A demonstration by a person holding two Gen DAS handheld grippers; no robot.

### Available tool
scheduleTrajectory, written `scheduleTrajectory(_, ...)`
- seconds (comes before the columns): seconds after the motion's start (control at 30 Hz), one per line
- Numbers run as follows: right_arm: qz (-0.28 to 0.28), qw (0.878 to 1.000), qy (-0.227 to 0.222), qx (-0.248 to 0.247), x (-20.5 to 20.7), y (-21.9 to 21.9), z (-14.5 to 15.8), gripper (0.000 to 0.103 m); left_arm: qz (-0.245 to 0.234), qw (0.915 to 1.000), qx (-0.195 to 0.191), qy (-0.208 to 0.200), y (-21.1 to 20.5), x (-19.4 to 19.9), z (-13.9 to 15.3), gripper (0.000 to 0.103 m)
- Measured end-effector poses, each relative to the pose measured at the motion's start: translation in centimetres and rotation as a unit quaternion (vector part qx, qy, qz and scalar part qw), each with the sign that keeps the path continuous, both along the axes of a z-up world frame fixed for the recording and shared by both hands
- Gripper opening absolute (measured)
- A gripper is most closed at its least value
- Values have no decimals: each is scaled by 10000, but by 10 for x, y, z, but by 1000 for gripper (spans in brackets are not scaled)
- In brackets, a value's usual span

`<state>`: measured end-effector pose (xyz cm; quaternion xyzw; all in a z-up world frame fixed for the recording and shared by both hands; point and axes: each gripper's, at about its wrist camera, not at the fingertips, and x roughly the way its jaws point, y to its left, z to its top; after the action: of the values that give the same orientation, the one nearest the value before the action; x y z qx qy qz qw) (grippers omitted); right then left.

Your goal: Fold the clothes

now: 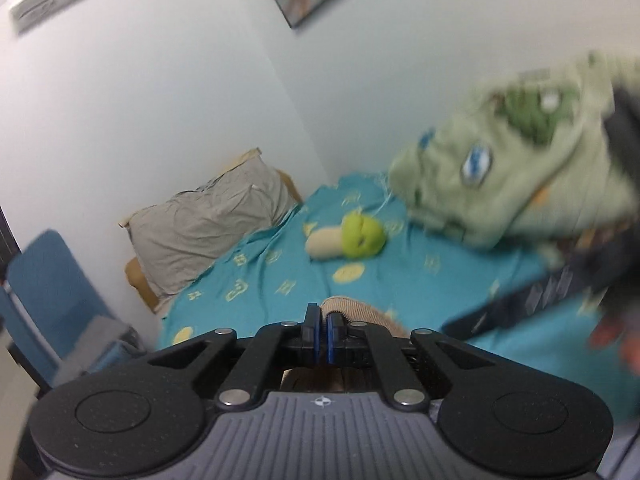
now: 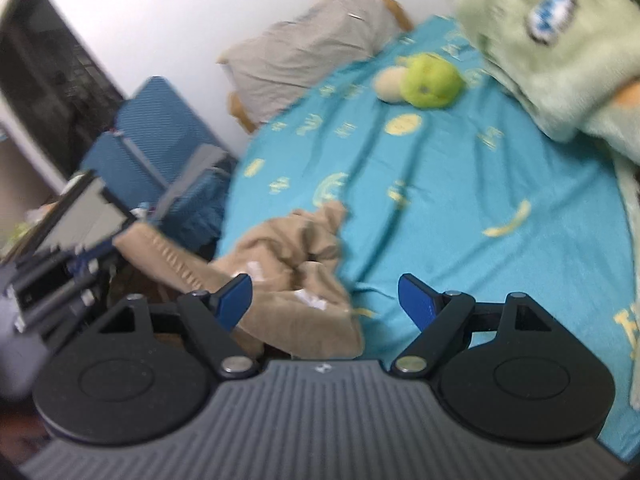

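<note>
Two garments are in play. The crumpled tan corduroy garment [image 2: 296,272] lies in a heap at the near edge of the bed with the turquoise patterned sheet [image 2: 460,200], partly hanging over that edge. The pale green fleece garment with printed patches [image 2: 556,52] is bunched at the far right of the bed; the blur hides whether it rests on the sheet or is raised.

Left gripper [image 1: 323,334]: clenched, blue pads together just in front of tan fabric; whether cloth is pinched between them cannot be told. Right gripper [image 2: 325,300]: released, fingers spread wide above the tan heap, touching nothing.

Hazards:
- The tan garment overhangs the edge; a one-sided pull would likely drag it to the floor.
- Closing on a bunched fold would probably trap several layers and yield a crooked fold.
- The green-and-cream plush toy [image 2: 424,78] and grey pillow [image 2: 304,52] limit flat spreading area.

Containers: none visible.
</note>
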<state>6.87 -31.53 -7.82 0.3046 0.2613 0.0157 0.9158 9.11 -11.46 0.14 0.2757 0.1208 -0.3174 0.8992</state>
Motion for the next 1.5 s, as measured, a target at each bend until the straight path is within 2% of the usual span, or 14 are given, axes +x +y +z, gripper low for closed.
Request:
scheduleTrajectory(0.1, 373, 9981, -361, -328, -6, 16, 12, 88, 29, 9995, -253, 170, 3, -18, 21, 3)
scheduleTrajectory(0.3, 680, 9900, -684, -1030, -6, 42, 25, 88, 93, 9958, -759, 504, 9, -52, 63, 3)
scheduleTrajectory(0.43, 998, 9852, -367, -1344, -3, 50, 22, 88, 344, 9893, -1291, 579, 31, -57, 70, 3)
scheduleTrajectory(0.53, 1156, 9803, 73, -1597, 3, 54, 12, 88, 521, 9775, -1958, 578, 56, -61, 69, 3)
scheduleTrajectory(0.67, 1346, 9782, 185, -1568, 6, 57, 5, 88, 762, 9524, -2864, 714, 90, -57, 57, 3)
scheduleTrajectory(0.8, 1559, 9695, -11, -1892, 12, 73, -1, 87, 943, 9396, -3221, 668, 112, -52, 40, 4)
scheduleTrajectory(0.9, 1439, 9628, -45, -2287, 26, 80, -2, 72, 1058, 9295, -3451, 759, 128, -43, 25, 4)
scheduleTrajectory(0.97, 1458, 9672, 30, -2081, 39, 76, 0, 69, 1202, 9244, -3517, 861, 138, -33, 14, 4)
scheduleTrajectory(1.03, 1495, 9688, 210, -1966, 53, 69, 5, 41, 1309, 9196, -3563, 1016, 147, -23, 4, 4)
scheduleTrajectory(1.07, 1502, 9690, 309, -1936, 60, 66, 9, 40, 1355, 9159, -3601, 1144, 149, -13, -2, 4)
scheduleTrajectory(1.17, 1458, 9671, 513, -2022, 82, 52, 15, 40, 1427, 9093, -3596, 1531, 150, 9, -19, 4)
scheduleTrajectory(1.3, 1349, 9659, 911, -2014, 106, 37, -3, 41, 1621, 9076, -3287, 2046, 140, 31, -44, 4)
scheduleTrajectory(1.43, 774, 9835, 1486, -686, 126, -2, -27, 43, 1731, 9012, -3167, 2401, 135, 39, -67, 4)
scheduleTrajectory(1.5, 647, 9850, 1511, -525, 121, -9, -25, 43, 1792, 8970, -3189, 2481, 136, 43, -71, 4)
